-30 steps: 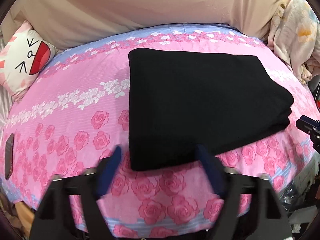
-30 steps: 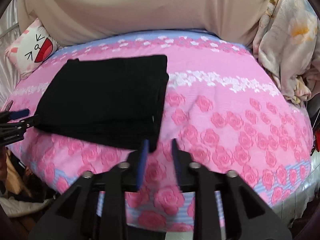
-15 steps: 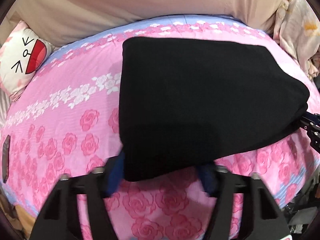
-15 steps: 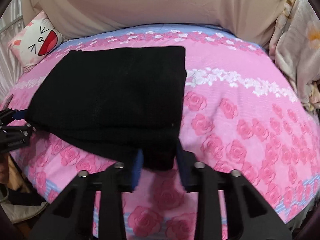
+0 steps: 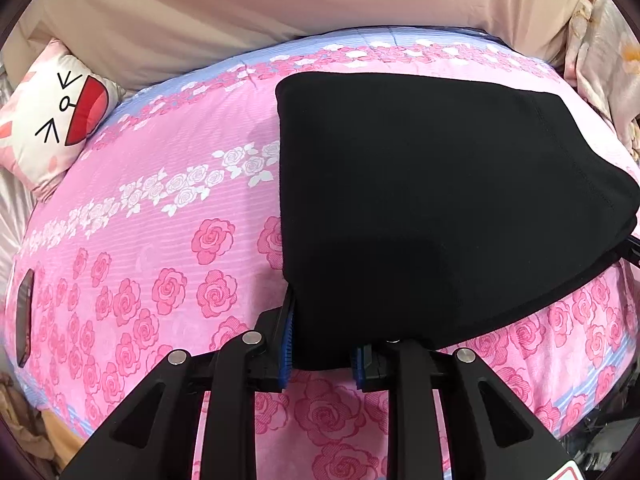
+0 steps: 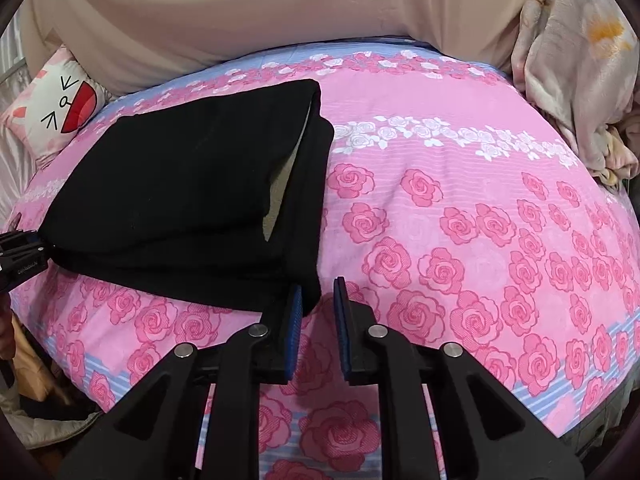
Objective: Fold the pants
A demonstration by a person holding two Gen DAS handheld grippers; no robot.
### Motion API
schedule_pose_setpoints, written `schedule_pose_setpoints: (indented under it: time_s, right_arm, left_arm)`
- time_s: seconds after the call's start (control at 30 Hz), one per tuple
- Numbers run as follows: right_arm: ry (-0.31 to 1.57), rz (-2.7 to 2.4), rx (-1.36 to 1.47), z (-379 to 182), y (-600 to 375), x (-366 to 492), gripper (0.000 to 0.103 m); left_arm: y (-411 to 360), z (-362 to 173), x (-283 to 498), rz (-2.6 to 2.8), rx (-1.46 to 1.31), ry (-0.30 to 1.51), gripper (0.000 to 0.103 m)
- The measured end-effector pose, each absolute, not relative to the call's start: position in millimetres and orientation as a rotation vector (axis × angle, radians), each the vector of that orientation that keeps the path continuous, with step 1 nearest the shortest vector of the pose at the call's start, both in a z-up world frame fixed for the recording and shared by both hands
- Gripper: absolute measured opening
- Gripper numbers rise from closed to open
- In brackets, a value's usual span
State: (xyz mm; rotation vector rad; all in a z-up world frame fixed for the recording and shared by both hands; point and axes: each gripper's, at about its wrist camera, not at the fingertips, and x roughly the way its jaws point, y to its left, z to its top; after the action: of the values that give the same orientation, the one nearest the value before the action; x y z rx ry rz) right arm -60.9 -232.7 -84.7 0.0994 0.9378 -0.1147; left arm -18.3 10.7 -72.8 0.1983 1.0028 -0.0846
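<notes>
1. One pink rose-print bedsheet [image 6: 460,216] is lying under everything.
2. Black pants [image 5: 420,200], folded, are resting on the bedsheet's near-left area.
3. Left gripper [image 5: 324,344] is pinching the pants' near corner.
4. Right gripper [image 6: 318,312] is sitting slightly spread, fabric beside its left finger.

You see a rose-print bed [image 5: 160,240] with a cat-face pillow [image 5: 56,120] at its far left, a beige wall [image 6: 280,8] behind, and a crumpled blanket [image 6: 576,60] at right.
</notes>
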Motion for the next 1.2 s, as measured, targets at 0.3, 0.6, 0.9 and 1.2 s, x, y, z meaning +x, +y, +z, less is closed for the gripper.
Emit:
schedule_pose_setpoints:
  time_s: [0.3, 0.6, 0.9, 1.2]
  right_arm:
    - [0.813, -0.11, 0.078, -28.1, -220.2, -81.8, 0.015]
    - [0.916, -0.056, 0.022, -67.9, -202.7, -44.5, 0.016]
    - [0.878, -0.065, 0.126, -38.4, -231.1, -71.3, 0.022]
    - [0.946, 0.057, 0.33, -40.4, -262.6, -57.7, 0.093]
  left_arm:
    - [15.8, -47.0, -41.0, -0.117, 0.147, 0.99, 0.023]
    - [1.6, -60.7, -35.2, -0.116, 0.18, 0.998, 0.023]
    - [32.7, -26.1, -51.5, -0.249, 0.005, 1.016, 0.039]
    - [45.9, -9.0, -13.7, -0.375, -0.229, 1.096, 0.087]
